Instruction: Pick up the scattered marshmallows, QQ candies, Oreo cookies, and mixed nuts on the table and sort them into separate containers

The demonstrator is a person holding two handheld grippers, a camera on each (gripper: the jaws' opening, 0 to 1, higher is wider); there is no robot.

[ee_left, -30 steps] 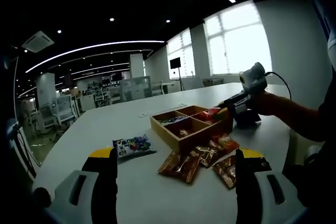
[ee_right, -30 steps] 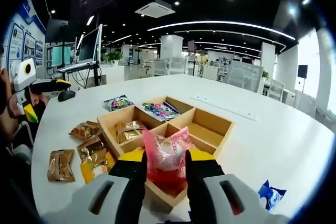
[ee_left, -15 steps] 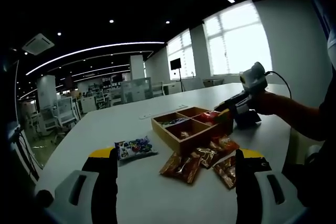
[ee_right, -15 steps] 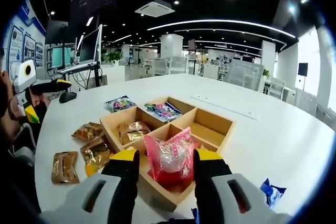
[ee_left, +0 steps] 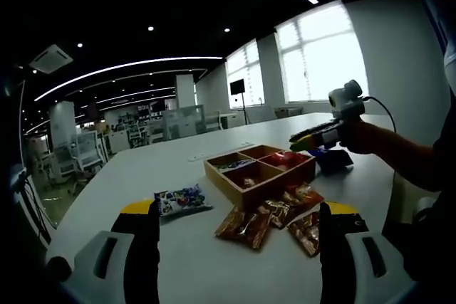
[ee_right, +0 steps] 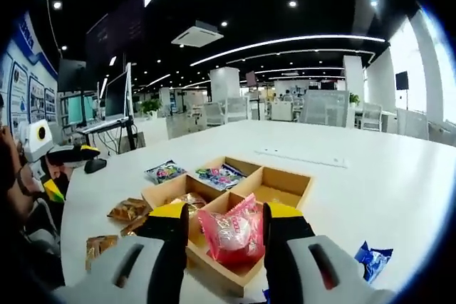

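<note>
The pink packet, dropped from the pinch a moment ago, is now lying in the near compartment of the wooden tray, while the right gripper, jaws spread and empty, is being lifted away. That crinkly glossy pouch is judged sorted. The left gripper is being held wide open, empty, over the brown foil packets on the smooth white table.

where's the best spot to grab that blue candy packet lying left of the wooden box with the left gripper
Probably across its short width at the near end. The blue candy packet lies flat on the table, clear of the wooden box and the brown packets, so the open left gripper can come down from above and pinch its puffy middle.
</note>
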